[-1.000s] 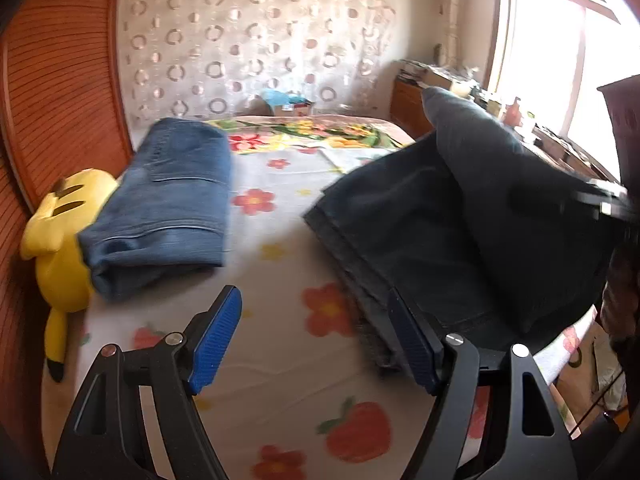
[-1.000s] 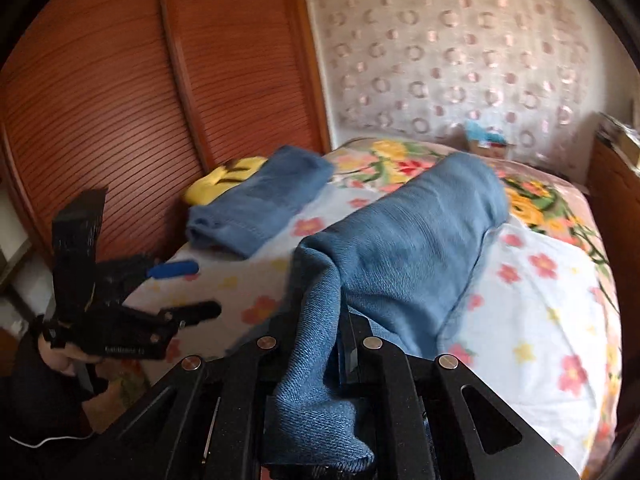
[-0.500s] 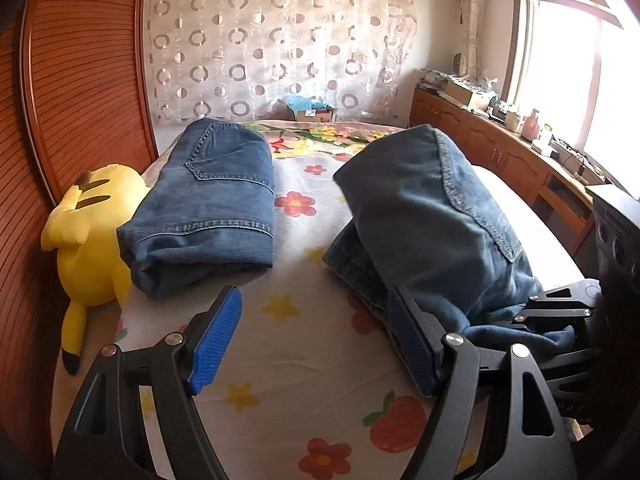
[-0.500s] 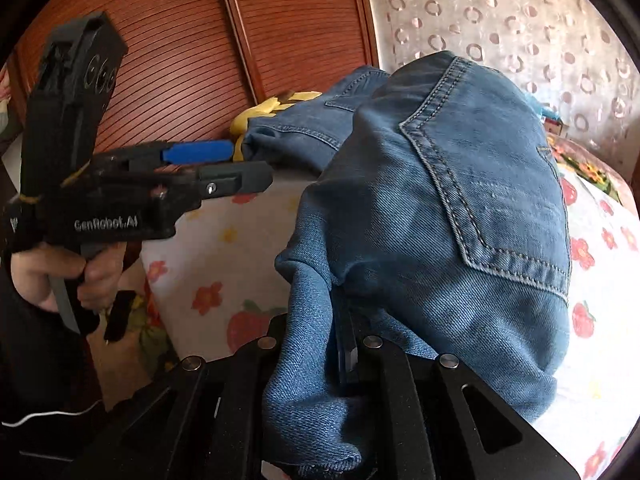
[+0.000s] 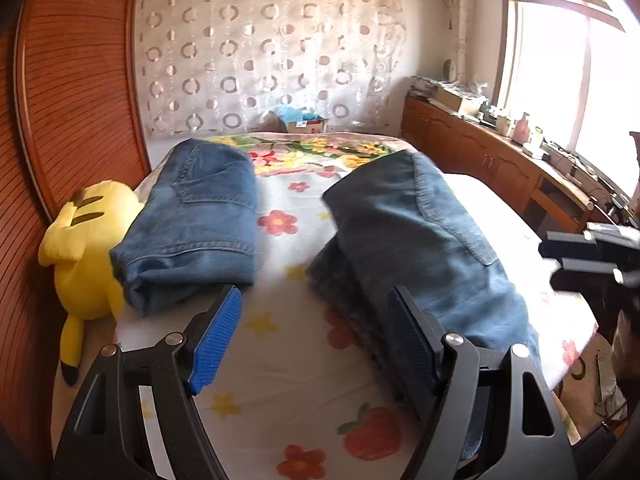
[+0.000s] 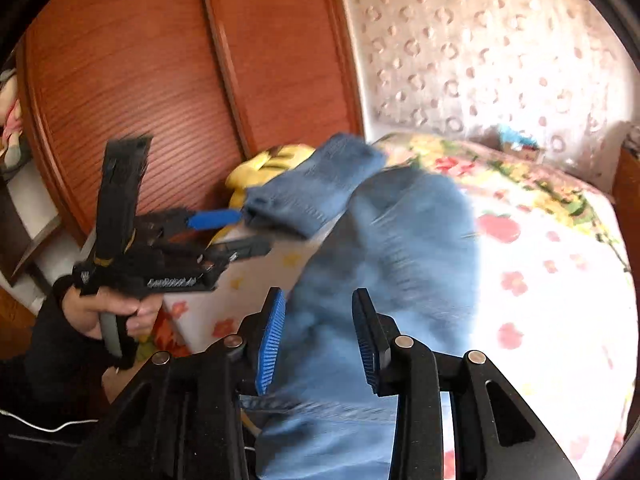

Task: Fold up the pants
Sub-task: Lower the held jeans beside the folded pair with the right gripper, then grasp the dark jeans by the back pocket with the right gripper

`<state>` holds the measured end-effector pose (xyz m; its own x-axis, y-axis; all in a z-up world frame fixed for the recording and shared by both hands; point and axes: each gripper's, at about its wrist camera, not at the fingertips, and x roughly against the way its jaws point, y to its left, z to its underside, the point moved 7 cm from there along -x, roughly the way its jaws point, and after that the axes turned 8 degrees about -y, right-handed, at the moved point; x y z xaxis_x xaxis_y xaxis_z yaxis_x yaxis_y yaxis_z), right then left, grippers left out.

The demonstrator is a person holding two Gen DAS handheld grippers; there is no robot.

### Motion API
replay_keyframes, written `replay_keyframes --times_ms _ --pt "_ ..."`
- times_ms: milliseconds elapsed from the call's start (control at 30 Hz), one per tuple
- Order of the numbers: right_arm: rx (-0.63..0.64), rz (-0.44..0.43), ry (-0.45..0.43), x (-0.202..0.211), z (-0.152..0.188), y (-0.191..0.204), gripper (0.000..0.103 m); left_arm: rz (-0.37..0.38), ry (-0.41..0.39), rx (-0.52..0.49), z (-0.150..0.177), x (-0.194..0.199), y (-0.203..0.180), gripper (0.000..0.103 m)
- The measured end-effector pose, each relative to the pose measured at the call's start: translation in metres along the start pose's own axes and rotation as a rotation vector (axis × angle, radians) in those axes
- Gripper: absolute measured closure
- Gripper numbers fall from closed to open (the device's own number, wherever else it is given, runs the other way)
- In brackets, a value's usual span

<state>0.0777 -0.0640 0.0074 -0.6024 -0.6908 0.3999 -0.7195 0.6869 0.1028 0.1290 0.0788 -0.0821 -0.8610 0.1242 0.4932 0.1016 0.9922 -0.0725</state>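
- Folded pants (image 5: 424, 240): lying on the bed (image 5: 288, 360) near its front edge; denim judged heavy, soft and limp, best gripped at a thick folded edge.
- Right gripper (image 6: 318, 340): jaws just opening, pads clear of the cloth between them.
- Left gripper (image 5: 316, 340): jaws spread, empty.
- Second folded pair (image 5: 196, 216): beside a yellow plush toy (image 5: 84, 248).

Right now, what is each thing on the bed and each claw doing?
Dark blue denim jeans: folded over, lying on the bed, let go.
Lighter blue denim jeans: folded, lying by the toy.
Yellow plush toy: lying against the wardrobe.
Left claw: open, empty.
Right claw: just opened, pads off the dark jeans.
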Motion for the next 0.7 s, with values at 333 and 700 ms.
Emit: replay_keyframes --times_ms 333,700 --pt "-0.036 0.132 0.11 -0.025 0.052 -0.032 0.066 0.094 0.049 -0.07 0.016 -0.015 -0.05 0.027" --pt "-0.058 0.115 0.078 -0.04 0.033 -0.037 0.063 0.087 0.135 -0.072 0.048 -0.035 -0.046 0.027"
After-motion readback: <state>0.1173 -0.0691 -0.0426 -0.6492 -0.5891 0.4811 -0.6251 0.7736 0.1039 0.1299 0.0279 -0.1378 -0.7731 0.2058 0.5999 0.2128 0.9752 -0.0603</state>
